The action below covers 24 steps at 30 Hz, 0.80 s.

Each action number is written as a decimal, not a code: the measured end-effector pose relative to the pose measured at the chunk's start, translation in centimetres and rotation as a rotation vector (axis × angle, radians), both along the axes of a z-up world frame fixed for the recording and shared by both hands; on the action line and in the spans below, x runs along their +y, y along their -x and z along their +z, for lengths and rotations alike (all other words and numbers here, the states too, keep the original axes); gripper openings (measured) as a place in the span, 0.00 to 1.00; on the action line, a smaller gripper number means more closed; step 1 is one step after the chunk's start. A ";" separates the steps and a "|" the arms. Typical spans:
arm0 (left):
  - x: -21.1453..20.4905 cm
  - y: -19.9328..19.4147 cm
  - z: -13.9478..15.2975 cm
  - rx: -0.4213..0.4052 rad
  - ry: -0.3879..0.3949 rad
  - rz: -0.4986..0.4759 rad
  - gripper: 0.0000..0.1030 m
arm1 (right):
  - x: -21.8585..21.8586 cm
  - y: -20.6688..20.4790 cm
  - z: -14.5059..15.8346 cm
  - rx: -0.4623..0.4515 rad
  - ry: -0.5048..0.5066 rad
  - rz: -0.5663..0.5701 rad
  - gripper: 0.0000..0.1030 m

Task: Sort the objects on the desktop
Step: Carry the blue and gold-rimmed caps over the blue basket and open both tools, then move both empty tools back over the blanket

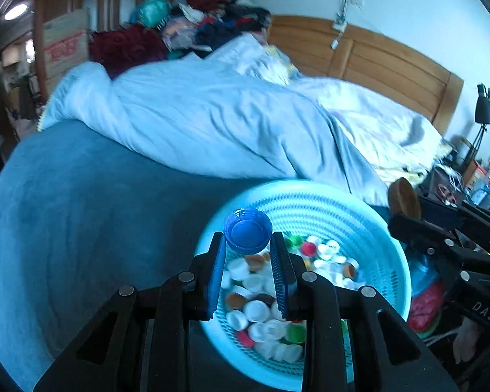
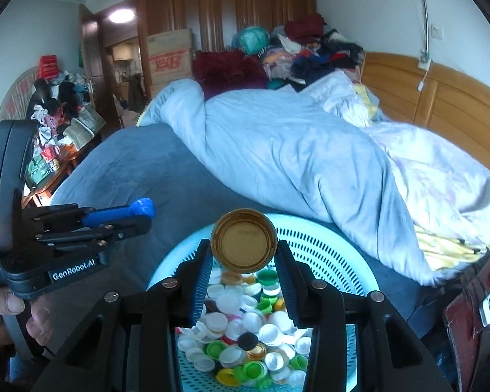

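— Blue ribbed plastic, that small round cap [image 1: 247,233]?
— Yes, the left tool [image 1: 249,241] is clamped on it, above the pale-blue perforated plastic basket [image 1: 382,245] of mixed bottle caps [image 2: 245,320] on the bed.
— And the other?
— The right tool [image 2: 244,250] grips a wider, smooth golden-brown plastic lid [image 2: 244,240], hollow side showing, over the same basket.

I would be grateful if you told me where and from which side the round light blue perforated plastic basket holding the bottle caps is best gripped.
Grip the light blue perforated plastic basket by its rolled rim, probably at the bare far-right stretch, coming from above with one finger inside the wall and one outside. The rim is the only thin, firm edge; the bowl is too wide for the jaws, and the loose bottle caps inside call for keeping it level.
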<state>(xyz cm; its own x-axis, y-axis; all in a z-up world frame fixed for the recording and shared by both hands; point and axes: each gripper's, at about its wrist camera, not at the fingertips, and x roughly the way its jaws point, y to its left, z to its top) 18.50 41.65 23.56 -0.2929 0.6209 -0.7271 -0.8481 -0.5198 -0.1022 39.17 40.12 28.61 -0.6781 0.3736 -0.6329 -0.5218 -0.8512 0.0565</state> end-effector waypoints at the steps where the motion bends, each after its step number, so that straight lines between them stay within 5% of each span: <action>1: 0.4 0.0 -0.3 -0.016 0.012 -0.008 0.23 | 0.3 -0.1 -0.2 -0.004 0.010 -0.001 0.42; 13: 1.5 -0.6 -1.0 -0.037 0.044 -0.031 0.24 | 0.9 -0.3 -1.2 -0.011 0.032 -0.007 0.42; 16: 1.5 -0.7 -0.9 -0.024 0.039 -0.031 0.40 | 0.7 -0.3 -1.1 -0.010 0.026 -0.007 0.42; 19: 1.6 -0.7 -0.6 -0.014 0.033 -0.029 0.43 | 0.8 -0.4 -1.0 -0.007 0.023 -0.011 0.43; 21: 1.6 -0.7 -0.5 -0.011 0.032 -0.028 0.48 | 0.7 -0.5 -0.8 -0.003 0.015 -0.020 0.65; 24: 1.4 -0.9 -0.3 -0.003 0.022 -0.028 0.49 | 0.6 -0.9 -0.5 0.008 -0.006 -0.037 0.76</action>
